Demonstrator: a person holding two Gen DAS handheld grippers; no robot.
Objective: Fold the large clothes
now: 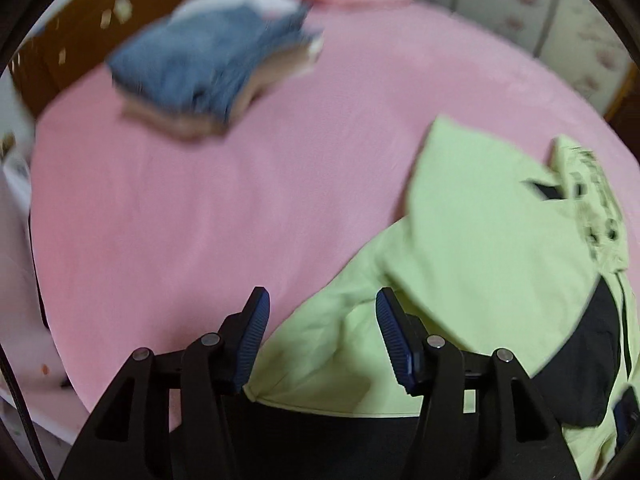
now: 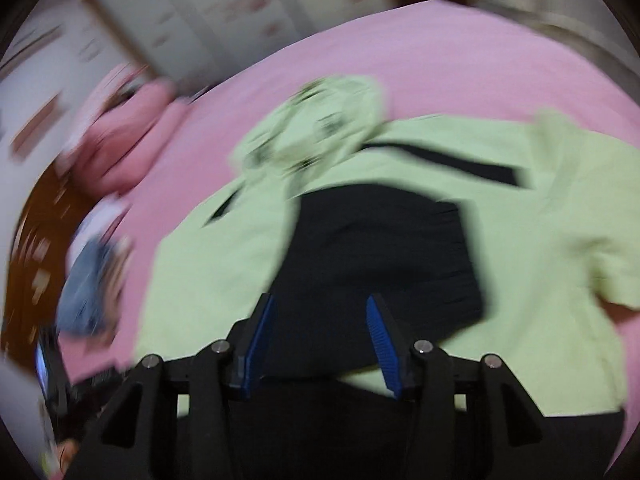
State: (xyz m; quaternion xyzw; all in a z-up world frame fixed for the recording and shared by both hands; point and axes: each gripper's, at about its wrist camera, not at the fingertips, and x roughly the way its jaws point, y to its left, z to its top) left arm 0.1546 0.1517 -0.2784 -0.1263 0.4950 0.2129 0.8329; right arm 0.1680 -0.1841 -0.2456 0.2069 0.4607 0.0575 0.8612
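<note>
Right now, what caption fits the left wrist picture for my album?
Open left gripper above a light green garment on a pink bed.

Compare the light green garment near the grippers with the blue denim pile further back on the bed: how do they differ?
The light green garment lies spread out and only partly folded; the blue denim pile is a compact folded stack. The garment has black panels and print; the pile shows blue over tan layers. Both rest on the pink bedsheet.
</note>
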